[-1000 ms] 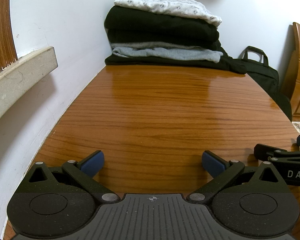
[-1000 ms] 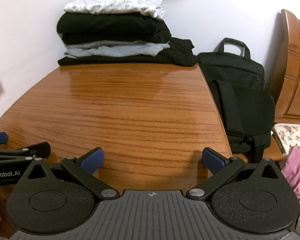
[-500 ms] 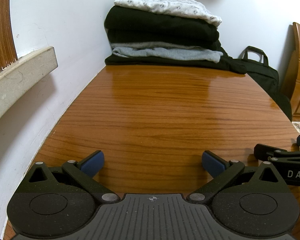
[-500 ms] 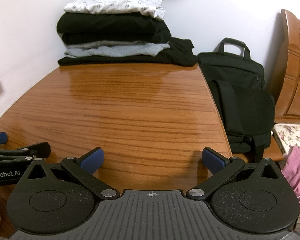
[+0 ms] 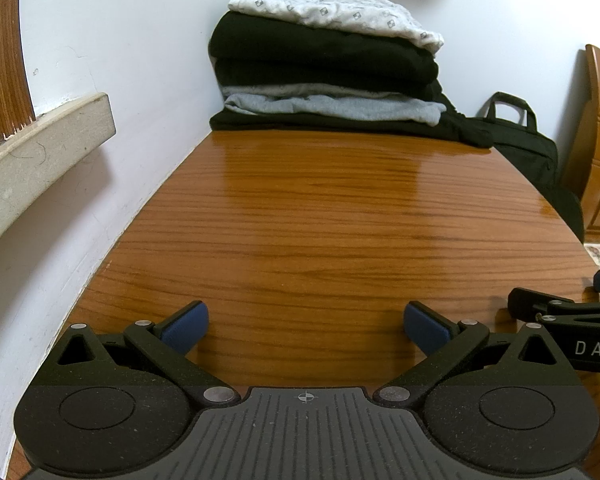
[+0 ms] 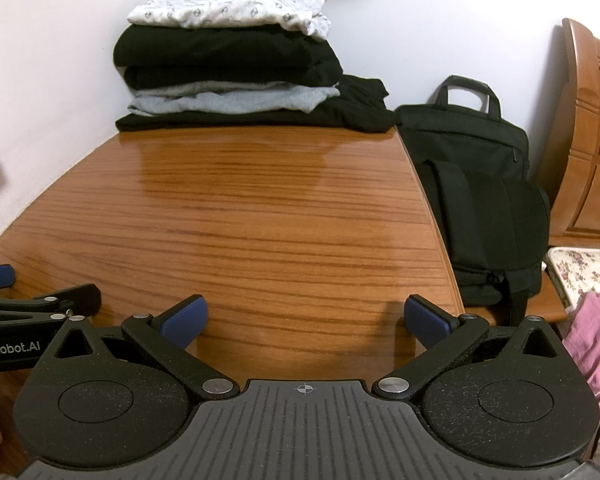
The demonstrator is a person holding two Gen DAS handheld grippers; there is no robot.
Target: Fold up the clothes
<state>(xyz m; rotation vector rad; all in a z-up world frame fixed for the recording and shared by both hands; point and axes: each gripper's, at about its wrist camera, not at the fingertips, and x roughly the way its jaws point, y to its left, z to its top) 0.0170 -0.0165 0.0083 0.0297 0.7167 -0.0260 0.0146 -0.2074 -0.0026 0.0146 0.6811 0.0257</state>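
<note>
A stack of folded clothes (image 5: pixel 324 76) (image 6: pixel 228 68) sits at the far end of the wooden table (image 5: pixel 324 216) (image 6: pixel 240 216), in the corner against the walls: black and grey garments with a white patterned one on top. My left gripper (image 5: pixel 306 328) rests low over the near table edge, open, nothing between its blue pads. My right gripper (image 6: pixel 306 326) stands beside it on the right, also open and empty. Each gripper shows at the edge of the other's view.
A black bag (image 6: pixel 480 200) leans beside the table's right edge, with a wooden headboard (image 6: pixel 592 140) behind it. A floral cushion (image 6: pixel 588 276) and pink cloth (image 6: pixel 596 344) lie at the right. A stone ledge (image 5: pixel 40 148) juts from the left wall.
</note>
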